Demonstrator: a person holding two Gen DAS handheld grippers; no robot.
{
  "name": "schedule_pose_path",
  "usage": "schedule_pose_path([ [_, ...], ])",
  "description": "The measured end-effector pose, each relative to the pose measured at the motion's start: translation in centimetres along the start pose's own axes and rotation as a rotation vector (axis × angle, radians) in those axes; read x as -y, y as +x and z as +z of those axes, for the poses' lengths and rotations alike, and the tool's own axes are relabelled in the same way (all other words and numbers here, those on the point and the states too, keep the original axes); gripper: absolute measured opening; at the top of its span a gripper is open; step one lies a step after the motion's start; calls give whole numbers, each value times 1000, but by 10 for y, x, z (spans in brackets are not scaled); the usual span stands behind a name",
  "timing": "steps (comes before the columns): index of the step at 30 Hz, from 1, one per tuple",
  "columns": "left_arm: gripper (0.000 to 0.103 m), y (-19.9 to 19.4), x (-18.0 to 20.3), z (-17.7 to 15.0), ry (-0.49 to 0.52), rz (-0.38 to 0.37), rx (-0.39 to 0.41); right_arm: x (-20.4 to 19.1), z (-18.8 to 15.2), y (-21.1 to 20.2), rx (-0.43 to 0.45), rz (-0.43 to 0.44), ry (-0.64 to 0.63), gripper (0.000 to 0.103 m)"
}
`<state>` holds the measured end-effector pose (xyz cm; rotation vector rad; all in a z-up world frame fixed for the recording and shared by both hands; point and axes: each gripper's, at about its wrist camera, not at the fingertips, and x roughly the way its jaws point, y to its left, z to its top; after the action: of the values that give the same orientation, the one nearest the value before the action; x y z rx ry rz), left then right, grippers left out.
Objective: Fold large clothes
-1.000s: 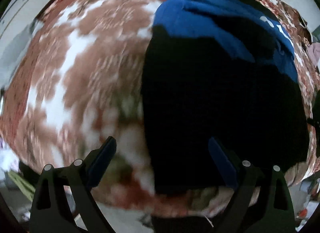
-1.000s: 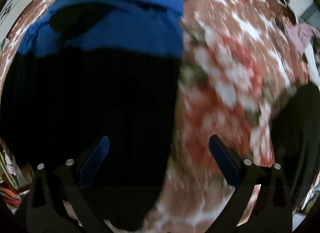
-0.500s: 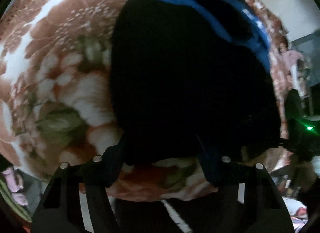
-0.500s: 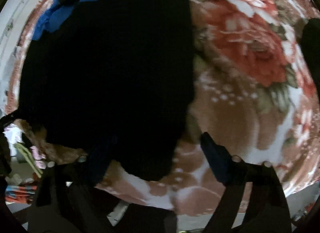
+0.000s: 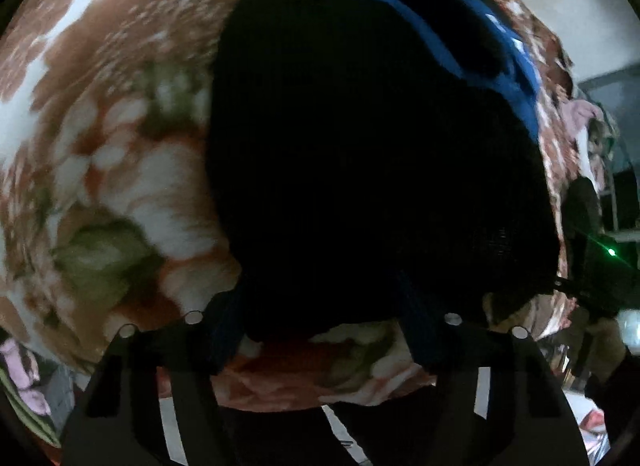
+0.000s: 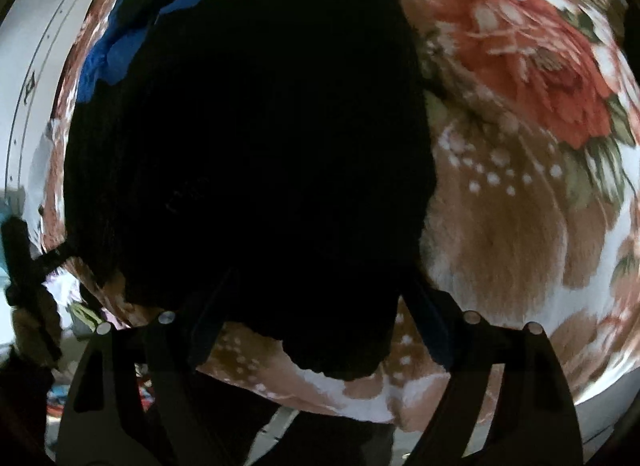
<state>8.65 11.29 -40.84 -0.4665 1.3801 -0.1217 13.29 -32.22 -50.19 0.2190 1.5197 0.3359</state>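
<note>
A large black garment with a blue upper part (image 5: 360, 153) lies flat on a floral blanket (image 5: 104, 169). It also shows in the right wrist view (image 6: 256, 153). My left gripper (image 5: 324, 306) is open, its fingers straddling the garment's near left corner at the hem. My right gripper (image 6: 316, 306) is open, its fingers straddling the near right corner of the hem. The dark cloth hides the fingertips, so contact is unclear.
The floral blanket (image 6: 520, 145) covers a bed whose near edge runs just under both grippers. A white wall or door (image 6: 28, 65) stands at the far left. Loose pink clothes (image 5: 580, 113) lie at the far right. Clutter lies on the floor below.
Both grippers have moved down and in toward the garment's near hem. The hem now sits between each pair of fingers. Both stay open.
</note>
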Motion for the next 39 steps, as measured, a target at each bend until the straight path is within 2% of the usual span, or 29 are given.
schedule_pose_path([
  [2, 63, -4, 9, 5, 37, -20, 18, -4, 2, 0, -10, -15, 0, 79],
  [5, 67, 3, 7, 3, 52, 36, 2, -11, 4, 0, -10, -41, -19, 76],
  [7, 63, 17, 1, -1, 58, 88, -51, -20, 10, 6, -15, -54, -34, 73],
  [8, 61, 18, 1, -2, 59, 83, -42, -25, 12, 7, -20, -57, -36, 70],
  [9, 58, 16, 4, -2, 60, 75, -37, -28, 12, 5, -20, -55, -38, 59],
  [10, 48, 14, 8, -2, 67, 67, -35, -34, 13, 0, -14, -65, -47, 52],
  [11, 41, 8, 9, -3, 79, 50, -26, -40, 14, -2, -12, -70, -58, 41],
  [12, 39, 4, 14, -2, 93, 39, -8, -44, 15, -5, -9, -68, -69, 30],
  [14, 37, 3, 20, 1, 103, 34, 8, -48, 17, 0, -21, -71, -72, 28],
  [16, 34, 15, 11, 0, 93, 51, -19, -44, 20, 10, -34, -46, -41, 28],
  [19, 30, 20, 7, 2, 72, 43, -27, -40, 19, 12, -34, -17, 1, 20],
  [21, 26, 5, 21, 5, 120, 32, 15, -53, 23, 0, -16, -35, -12, 15],
  [24, 24, -23, 45, 13, 175, -13, 78, -78, 23, -33, 53, -16, -43, 13],
  [27, 24, -41, 66, 26, 214, -50, 117, -102, 27, -57, 86, -16, -97, 13],
  [30, 23, -61, 80, 45, 253, -93, 156, -129, 41, -80, 124, -13, -142, 13],
  [34, 23, -86, 92, 83, 281, -122, 209, -118, 58, -125, 205, 10, -156, 13],
  [37, 23, -100, 103, 114, 261, -164, 255, -131, 83, -149, 263, 14, -213, 13],
  [39, 23, -107, 110, 133, 278, -164, 293, -139, 111, -155, 307, 7, -259, 13],
])
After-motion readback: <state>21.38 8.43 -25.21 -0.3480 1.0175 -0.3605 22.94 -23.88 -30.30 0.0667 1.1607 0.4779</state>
